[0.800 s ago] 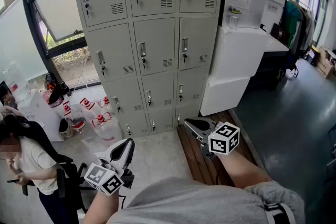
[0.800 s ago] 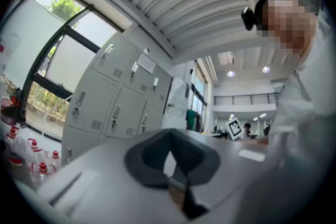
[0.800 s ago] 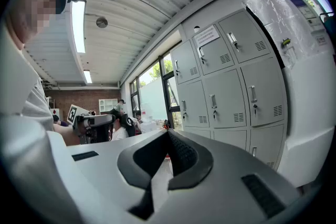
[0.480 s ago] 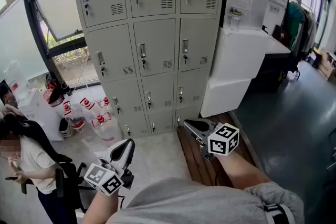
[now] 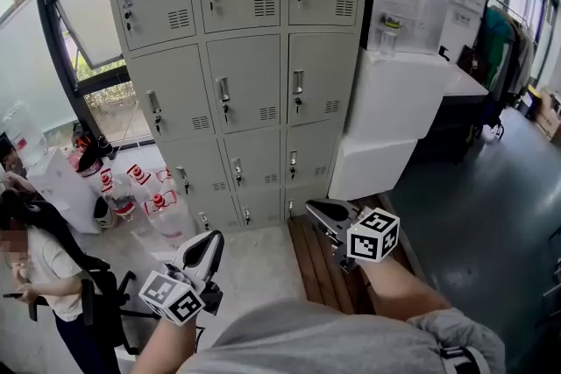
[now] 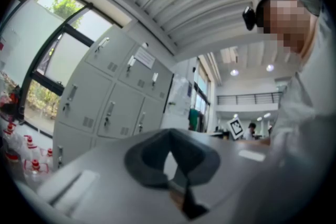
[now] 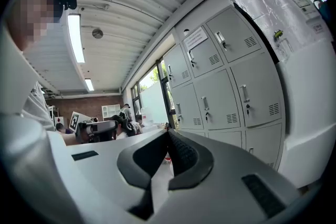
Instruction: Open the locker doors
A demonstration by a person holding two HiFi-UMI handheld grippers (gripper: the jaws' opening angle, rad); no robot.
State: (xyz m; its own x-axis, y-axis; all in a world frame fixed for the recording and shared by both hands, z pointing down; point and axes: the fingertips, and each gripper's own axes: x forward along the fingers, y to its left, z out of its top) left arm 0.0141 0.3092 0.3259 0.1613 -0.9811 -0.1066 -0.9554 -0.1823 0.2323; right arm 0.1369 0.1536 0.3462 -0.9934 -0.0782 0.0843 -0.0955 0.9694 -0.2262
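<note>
The lockers [image 5: 237, 74] stand ahead of me, bottles [image 5: 145, 199] on the floor [image 5: 263, 267] at their left, stacked boxes [image 5: 399, 101] against their right.

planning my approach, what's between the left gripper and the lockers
Head view: only bare pale floor between the left gripper and the lockers; water jugs stand off to the left.

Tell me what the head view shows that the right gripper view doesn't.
Only the head view: the brown slatted wooden boards and the rack of hanging clothes. Only the right gripper view: the white ribbed ceiling with its lit tube lamp, and the red brick wall. Both: the grey metal lockers, every door shut, and the right gripper, fingers together.
</note>
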